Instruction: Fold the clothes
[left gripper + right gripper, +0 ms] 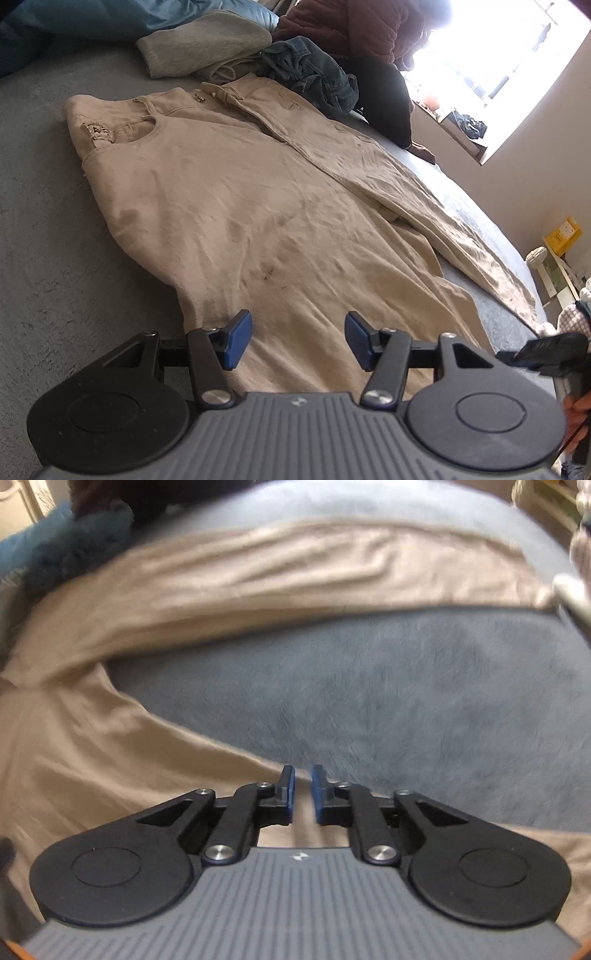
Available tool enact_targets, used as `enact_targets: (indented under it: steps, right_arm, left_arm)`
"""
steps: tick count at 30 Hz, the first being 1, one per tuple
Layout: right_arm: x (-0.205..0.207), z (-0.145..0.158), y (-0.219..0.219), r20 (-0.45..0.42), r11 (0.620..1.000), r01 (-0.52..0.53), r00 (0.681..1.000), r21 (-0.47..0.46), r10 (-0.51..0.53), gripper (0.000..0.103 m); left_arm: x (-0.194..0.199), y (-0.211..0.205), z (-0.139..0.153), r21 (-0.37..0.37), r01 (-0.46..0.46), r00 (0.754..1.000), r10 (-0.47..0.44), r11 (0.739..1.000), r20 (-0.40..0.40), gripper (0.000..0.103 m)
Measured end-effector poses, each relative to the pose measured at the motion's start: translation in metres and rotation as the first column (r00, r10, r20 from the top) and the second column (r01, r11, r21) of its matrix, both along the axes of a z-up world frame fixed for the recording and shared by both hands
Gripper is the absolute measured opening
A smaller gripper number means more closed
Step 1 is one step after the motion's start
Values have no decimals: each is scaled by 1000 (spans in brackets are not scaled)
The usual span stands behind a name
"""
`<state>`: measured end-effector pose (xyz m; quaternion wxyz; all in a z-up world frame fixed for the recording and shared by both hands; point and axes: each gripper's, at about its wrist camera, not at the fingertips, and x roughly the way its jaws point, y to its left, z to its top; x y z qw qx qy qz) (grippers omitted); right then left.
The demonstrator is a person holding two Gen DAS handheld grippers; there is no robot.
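Lying flat on grey blanket (44,229), beige trousers (229,206); left hand-held gripper (297,339) wide, right hand-held gripper (303,794) narrowed over fabric.

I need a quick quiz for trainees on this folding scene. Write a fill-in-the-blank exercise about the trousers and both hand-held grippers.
1. The garment spread flat on the grey blanket is a pair of beige ____.
2. The left hand-held gripper hovers over the trousers with its jaws ____.
3. The pads of the right hand-held gripper stand nearly shut with beige ____ between them.
4. Beyond the waistband lies a crumpled blue ____ garment.

Missing words: trousers; open; fabric; denim
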<state>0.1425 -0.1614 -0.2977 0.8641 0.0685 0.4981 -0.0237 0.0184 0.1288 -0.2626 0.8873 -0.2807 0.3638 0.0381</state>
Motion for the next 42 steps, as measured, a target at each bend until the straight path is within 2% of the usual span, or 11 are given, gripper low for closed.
enact_targets:
  steps: [6,8,10,11,16,20,25,29,33,35,42]
  right_arm:
    - [0,14,35,-20,970,-147,988,196,154,11]
    - [15,-9,43,-75,968,-143,984,206,161,11]
    - [23,-22,41,-65,981,-125,989,146,136,5]
    - [27,-19,40,-40,987,-107,993,117,112,2]
    - [27,18,62,17,983,-148,989,113,147,10]
    - [34,9,92,-37,945,-239,967,223,253,10]
    - [61,-9,92,-2,983,-140,990,119,141,3]
    - [51,21,103,23,964,-182,983,192,181,10]
    - [58,20,123,1,930,-247,967,272,256,10]
    - [82,4,126,-9,948,-213,975,237,221,10]
    - [63,22,96,-67,929,-141,983,343,174,12]
  left_arm:
    - [3,0,0,4,7,1000,-7,1000,6,57]
    - [3,1,-1,2,8,1000,-8,1000,6,57]
    - [3,1,-1,3,9,1000,-10,1000,6,57]
    - [3,1,-1,5,10,1000,-10,1000,7,57]
    - [6,-1,-2,15,10,1000,-10,1000,4,57]
    - [7,-2,-2,29,15,1000,-15,999,2,58]
    - [6,0,-3,21,14,1000,-14,1000,6,57]
    - [7,0,-3,16,8,1000,-9,1000,7,57]
    - [6,0,-3,14,12,1000,-12,1000,11,58]
    - [5,2,-4,7,13,1000,-13,1000,14,57]
    - [4,5,-5,-18,6,1000,-6,1000,21,57]
